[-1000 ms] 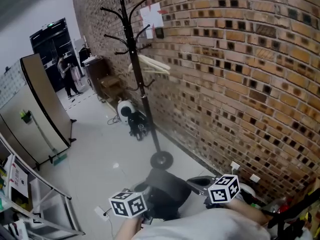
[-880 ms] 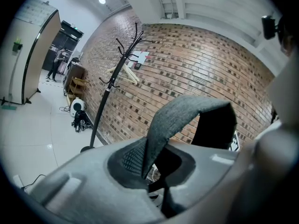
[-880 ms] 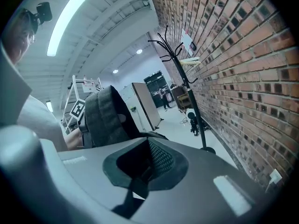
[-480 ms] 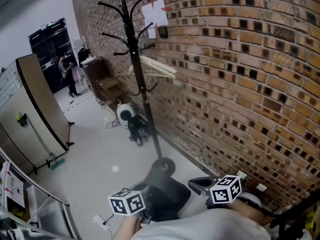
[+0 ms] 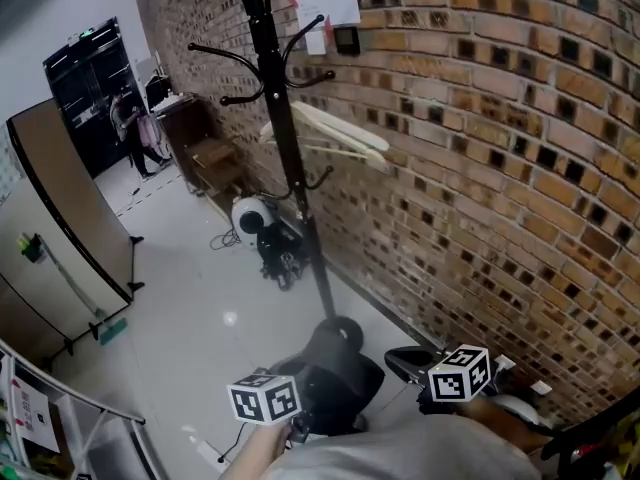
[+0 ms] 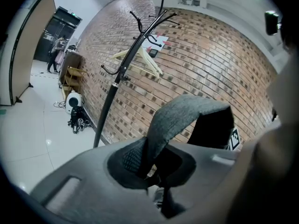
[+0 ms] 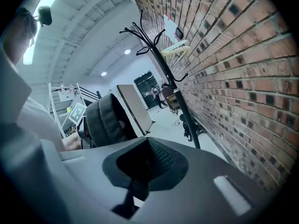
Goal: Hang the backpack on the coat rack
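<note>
The dark grey backpack (image 5: 338,380) hangs low between my two grippers, just short of the coat rack's round base (image 5: 337,333). The black coat rack (image 5: 288,138) stands against the brick wall, with curved hooks at its top and a pale wooden hanger (image 5: 335,133) on it. My left gripper (image 6: 154,177) is shut on a grey backpack strap (image 6: 184,115) that loops up in front of it. My right gripper (image 7: 135,190) is shut on a dark strap, with the backpack's body (image 7: 105,118) to its left. The rack's pole (image 6: 114,90) rises ahead in both gripper views.
The brick wall (image 5: 500,148) runs along the right. A white round appliance with cables (image 5: 250,220) lies on the floor behind the rack. A brown partition panel (image 5: 60,208) stands at left, a white metal frame (image 5: 70,408) at lower left. A person (image 5: 125,128) stands far back.
Both grippers and the backpack have moved toward the coat rack. The rack now looks larger and nearer, with its base just beyond the backpack. Both grips are unchanged.
</note>
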Demonstrator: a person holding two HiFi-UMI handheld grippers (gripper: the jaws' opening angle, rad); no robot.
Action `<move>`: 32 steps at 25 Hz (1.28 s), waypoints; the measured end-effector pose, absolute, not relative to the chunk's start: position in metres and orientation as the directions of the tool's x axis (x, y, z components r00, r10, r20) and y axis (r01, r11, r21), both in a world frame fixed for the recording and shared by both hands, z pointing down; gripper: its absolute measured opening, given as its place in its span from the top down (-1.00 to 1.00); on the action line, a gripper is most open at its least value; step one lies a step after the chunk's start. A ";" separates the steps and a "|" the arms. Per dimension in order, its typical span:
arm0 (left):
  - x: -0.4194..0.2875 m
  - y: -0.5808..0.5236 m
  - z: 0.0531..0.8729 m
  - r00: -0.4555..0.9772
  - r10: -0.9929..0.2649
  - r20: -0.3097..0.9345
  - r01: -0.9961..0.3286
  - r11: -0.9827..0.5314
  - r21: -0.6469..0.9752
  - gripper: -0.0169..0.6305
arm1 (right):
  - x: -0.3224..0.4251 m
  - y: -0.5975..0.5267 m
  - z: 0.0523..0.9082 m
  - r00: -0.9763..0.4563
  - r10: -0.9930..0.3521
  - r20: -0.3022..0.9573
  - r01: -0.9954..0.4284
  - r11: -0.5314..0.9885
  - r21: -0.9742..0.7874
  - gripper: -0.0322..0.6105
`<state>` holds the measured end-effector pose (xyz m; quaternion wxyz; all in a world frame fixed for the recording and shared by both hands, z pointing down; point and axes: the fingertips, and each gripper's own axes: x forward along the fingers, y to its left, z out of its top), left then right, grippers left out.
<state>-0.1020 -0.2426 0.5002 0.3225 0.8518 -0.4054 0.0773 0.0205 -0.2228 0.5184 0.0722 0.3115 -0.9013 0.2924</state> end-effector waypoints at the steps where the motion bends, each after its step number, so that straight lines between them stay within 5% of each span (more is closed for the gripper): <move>1: -0.104 -0.255 0.500 0.663 -0.636 0.395 -0.738 -0.466 0.488 0.88 | 0.018 -0.235 0.518 -0.793 -0.523 0.312 -0.607 0.631 -0.484 0.90; 32: -0.136 -0.523 0.458 0.693 -0.612 0.381 -0.711 -0.494 0.501 0.88 | 0.020 -0.431 0.504 -0.678 -0.676 0.289 -0.713 0.509 -0.482 0.90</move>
